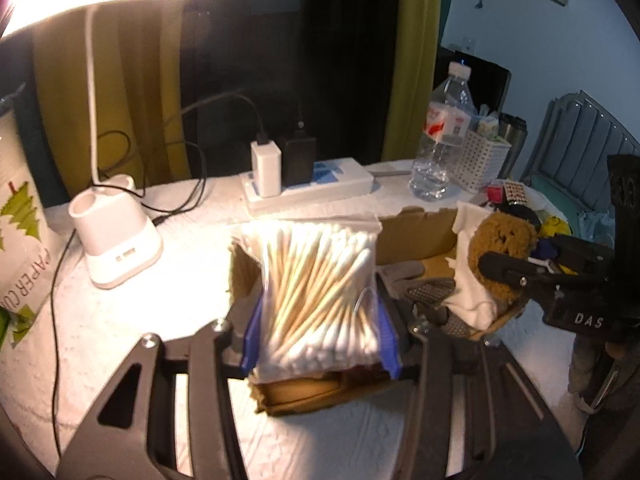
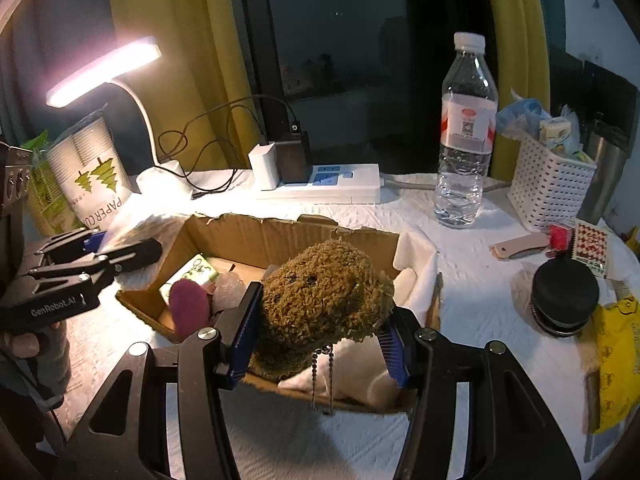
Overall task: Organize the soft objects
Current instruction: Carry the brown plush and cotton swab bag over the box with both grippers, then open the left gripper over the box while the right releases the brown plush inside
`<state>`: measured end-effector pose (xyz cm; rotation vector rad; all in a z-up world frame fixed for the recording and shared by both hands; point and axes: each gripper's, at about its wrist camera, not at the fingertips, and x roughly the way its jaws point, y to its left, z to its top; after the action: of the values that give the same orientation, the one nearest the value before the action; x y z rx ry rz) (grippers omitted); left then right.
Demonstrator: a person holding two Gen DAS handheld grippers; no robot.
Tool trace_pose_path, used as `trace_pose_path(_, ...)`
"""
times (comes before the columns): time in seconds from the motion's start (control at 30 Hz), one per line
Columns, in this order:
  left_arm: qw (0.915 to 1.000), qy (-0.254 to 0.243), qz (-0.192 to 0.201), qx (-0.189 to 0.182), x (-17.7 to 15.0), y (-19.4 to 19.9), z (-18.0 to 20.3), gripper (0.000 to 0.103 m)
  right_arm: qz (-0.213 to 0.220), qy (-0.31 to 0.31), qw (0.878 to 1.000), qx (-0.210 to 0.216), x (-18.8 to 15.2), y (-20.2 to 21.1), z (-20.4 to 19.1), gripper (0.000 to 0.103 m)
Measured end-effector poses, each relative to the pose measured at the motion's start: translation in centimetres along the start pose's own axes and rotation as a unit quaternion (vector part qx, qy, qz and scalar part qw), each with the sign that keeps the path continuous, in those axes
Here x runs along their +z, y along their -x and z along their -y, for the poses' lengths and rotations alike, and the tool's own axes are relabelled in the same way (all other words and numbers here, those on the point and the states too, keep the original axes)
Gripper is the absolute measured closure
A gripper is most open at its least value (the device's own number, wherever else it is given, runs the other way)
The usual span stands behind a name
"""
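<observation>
Listing by view. Left wrist: left gripper point(image 1: 318, 334) closed on one bag of cotton swabs point(image 1: 320, 284), held upright over the near end of one cardboard box point(image 1: 416, 232) on the worktop point(image 1: 120, 320). Bag judged light, slippery film over stiff sticks; hold at mid-body, as now, to stop it sliding. One lamp point(image 1: 116, 248), one power strip point(image 1: 312, 188), one water bottle point(image 1: 440, 136).

Right wrist: right gripper point(image 2: 320, 332) closed on one brown plush toy point(image 2: 324, 292), its blue pads pressed into the pile, held over the box's near edge. Toy judged light, soft, compressible; grip the bulk, since its bead chain point(image 2: 324, 376) dangles. In the box: one white cloth point(image 2: 348, 376), one purple pad point(image 2: 188, 308).
</observation>
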<state>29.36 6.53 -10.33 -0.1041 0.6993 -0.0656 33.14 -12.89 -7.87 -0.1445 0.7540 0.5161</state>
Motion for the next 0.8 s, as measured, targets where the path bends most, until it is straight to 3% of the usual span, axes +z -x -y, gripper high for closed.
trace_pose_path(0.5, 0.9995, 0.01, -0.028, -0.008, -0.4, -2.7, -0.5, 0.05, -0.018, -0.002, 1.0, 0.016, 0.6, -4.0, -0.3, 0.043)
trace_pose_path(0.6, 0.9996, 0.014, -0.022, -0.008, -0.3, -2.4, -0.6, 0.036, -0.018, 0.0, 1.0, 0.009, 0.7, -4.0, -0.4, 0.041)
trace_pose_path(0.67, 0.9997, 0.017, -0.013, -0.01, -0.1, -1.8, -0.6, 0.019, -0.016, -0.003, 1.0, 0.005, 0.7, -3.7, -0.4, 0.04)
trace_pose_path(0.8, 0.9999, 0.011, 0.002, -0.009, 0.1, -0.6, -0.3, 0.016, -0.008, -0.005, 1.0, -0.003, 0.9, -2.7, -0.5, 0.034)
